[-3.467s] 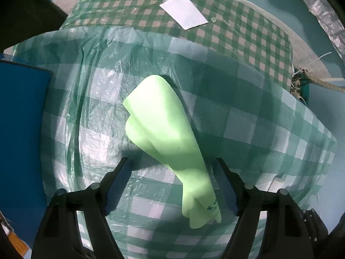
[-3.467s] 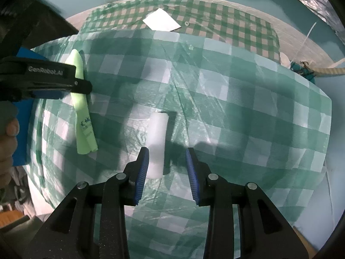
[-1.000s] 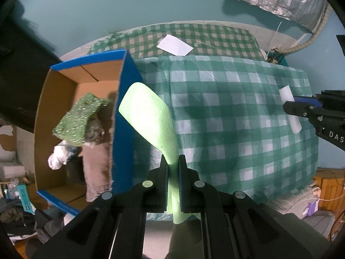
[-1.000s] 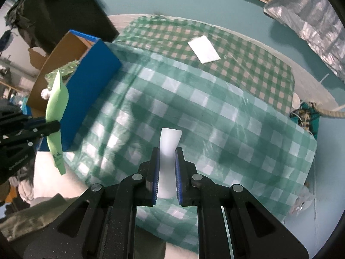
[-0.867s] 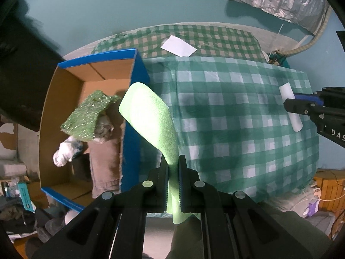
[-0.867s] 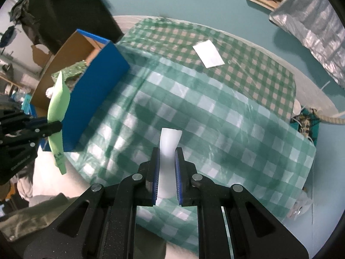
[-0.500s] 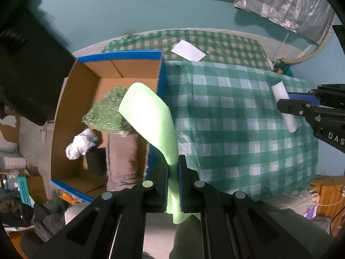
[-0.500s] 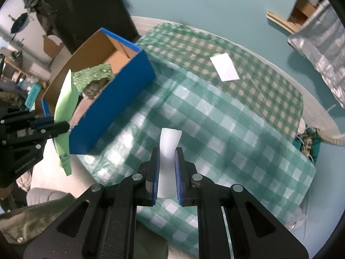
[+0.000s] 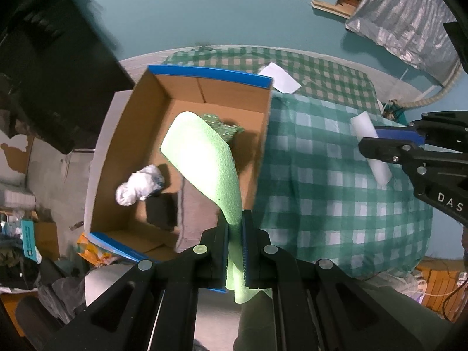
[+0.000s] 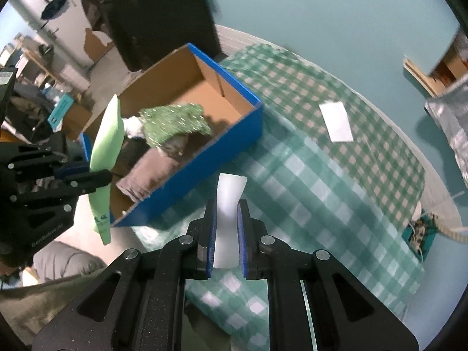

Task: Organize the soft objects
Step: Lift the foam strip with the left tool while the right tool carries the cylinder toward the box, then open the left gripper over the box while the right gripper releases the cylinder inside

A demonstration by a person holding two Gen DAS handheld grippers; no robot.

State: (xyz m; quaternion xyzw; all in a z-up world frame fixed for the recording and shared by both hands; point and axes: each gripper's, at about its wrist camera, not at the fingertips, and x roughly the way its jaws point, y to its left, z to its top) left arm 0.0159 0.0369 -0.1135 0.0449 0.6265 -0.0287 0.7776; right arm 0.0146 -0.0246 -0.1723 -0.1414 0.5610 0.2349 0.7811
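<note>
My left gripper (image 9: 235, 222) is shut on a light green foam sheet (image 9: 204, 161), which hangs over the open blue cardboard box (image 9: 210, 72). The same green foam sheet (image 10: 106, 143) shows at the left of the right wrist view, above the box's near end. My right gripper (image 10: 227, 207) is shut on a small white foam piece (image 10: 228, 199), held above the green checked cloth (image 10: 307, 193) just right of the box (image 10: 204, 169). That white foam piece (image 9: 369, 146) also appears at the right of the left wrist view.
Inside the box lie a sparkly green cloth (image 10: 172, 124), a white crumpled wad (image 9: 139, 185), a brown folded fabric (image 10: 149, 172) and a dark block (image 9: 161, 212). A white card (image 10: 336, 121) rests on the far checked cloth. Clutter sits on the floor left of the box.
Both grippers have shifted left toward the box while rising. The green foam now hangs over the box interior, and the white foam has come close to the box's blue side.
</note>
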